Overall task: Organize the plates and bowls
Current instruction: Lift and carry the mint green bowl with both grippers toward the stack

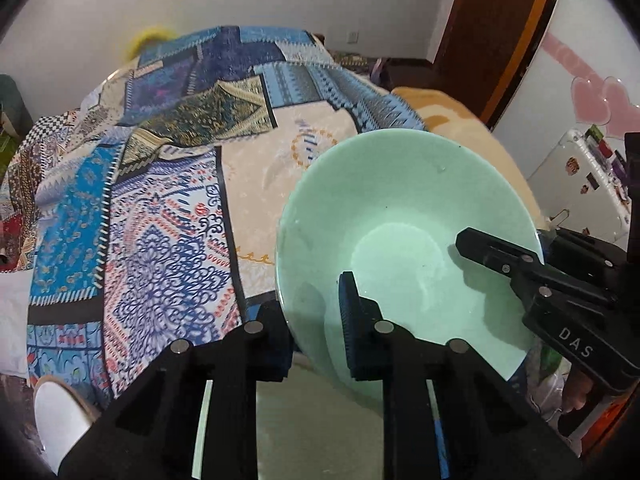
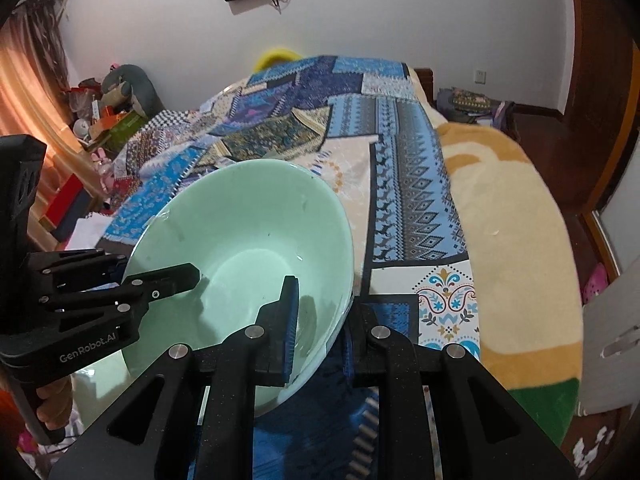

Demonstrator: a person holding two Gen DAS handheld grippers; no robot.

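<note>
Bowl: mint-green bowl, tilted above patchwork bedspread.
Left claw: clamped on bowl rim.
Right claw: clamped on opposite rim.

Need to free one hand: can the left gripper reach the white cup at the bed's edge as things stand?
Probably not: the left gripper is clamped on the green bowl rim, as is the right gripper. The white cup sits apart, lower left.

Both claws are built of matte black plastic with triangular cut-outs and round silver screw heads at the pivots. On the left claw, ribbed blue pads line the inner finger faces, and white "GenRobot.AI" lettering is printed on its side. The right claw carries matching blue pads and white "DAS" lettering.
</note>
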